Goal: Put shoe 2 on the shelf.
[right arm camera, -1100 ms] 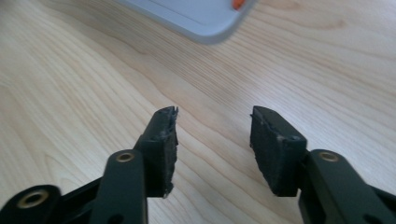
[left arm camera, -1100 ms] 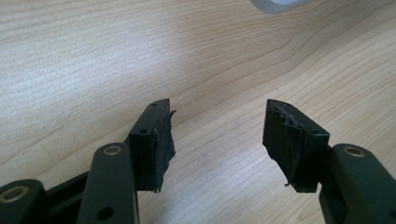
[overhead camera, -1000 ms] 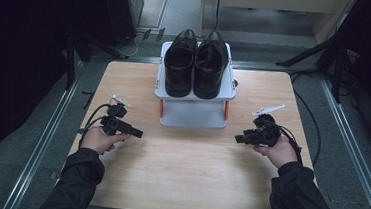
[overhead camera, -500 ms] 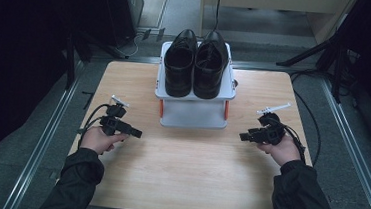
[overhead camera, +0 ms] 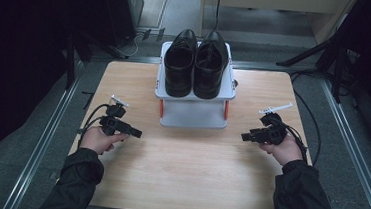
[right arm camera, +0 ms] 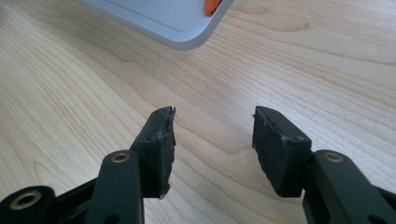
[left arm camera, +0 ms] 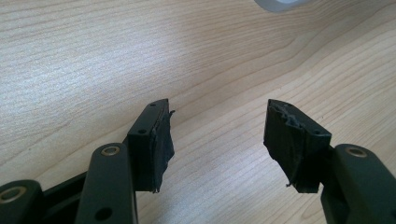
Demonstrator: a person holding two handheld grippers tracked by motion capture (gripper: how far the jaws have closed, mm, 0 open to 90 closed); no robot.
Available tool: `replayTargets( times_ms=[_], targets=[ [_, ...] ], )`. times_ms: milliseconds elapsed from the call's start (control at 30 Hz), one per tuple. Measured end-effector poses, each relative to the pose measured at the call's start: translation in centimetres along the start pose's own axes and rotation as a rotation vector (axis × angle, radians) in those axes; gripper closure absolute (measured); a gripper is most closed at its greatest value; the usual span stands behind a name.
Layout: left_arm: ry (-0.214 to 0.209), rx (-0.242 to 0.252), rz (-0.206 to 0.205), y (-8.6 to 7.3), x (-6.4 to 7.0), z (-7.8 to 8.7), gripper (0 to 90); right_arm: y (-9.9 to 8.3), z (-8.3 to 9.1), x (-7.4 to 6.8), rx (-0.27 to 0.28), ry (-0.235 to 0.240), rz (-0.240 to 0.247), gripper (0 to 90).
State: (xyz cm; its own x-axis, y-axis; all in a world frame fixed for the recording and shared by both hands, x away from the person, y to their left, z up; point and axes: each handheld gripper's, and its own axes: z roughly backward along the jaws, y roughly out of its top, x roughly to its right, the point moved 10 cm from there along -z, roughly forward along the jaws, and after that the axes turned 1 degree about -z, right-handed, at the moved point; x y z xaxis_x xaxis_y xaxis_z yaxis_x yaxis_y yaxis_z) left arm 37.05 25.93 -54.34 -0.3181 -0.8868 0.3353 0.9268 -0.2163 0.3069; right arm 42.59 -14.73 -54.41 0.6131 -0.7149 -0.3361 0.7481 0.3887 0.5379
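A pair of black leather shoes (overhead camera: 195,62) stands side by side on top of a small white two-tier rack (overhead camera: 193,112) at the far middle of the wooden table (overhead camera: 188,175). My left gripper (overhead camera: 136,132) rests low over the table left of the rack, pointing right. In the left gripper view its jaws stand apart over bare wood, so the left gripper (left arm camera: 217,135) is open and holds nothing. My right gripper (overhead camera: 245,137) sits right of the rack, pointing left. The right gripper (right arm camera: 214,140) is open too, with the rack's base corner (right arm camera: 177,28) just ahead.
Orange posts (overhead camera: 161,108) join the rack's tiers. Metal rails (overhead camera: 46,133) run along both sides of the table. Cables (overhead camera: 307,119) trail off the right edge, and dark stands and a tripod leg (overhead camera: 318,54) are on the floor behind.
My right gripper has drifted slightly toward the near right. The left gripper has barely moved. The shoes and rack are unchanged.
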Motion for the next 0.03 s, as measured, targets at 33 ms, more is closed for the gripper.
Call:
replayTargets(
  times_ms=[33],
  targets=[
    [0.000,0.001,0.000,0.01,0.00,0.00,41.0,0.00,0.06,0.01,0.000,0.000,-0.006,49.4]
  ],
)
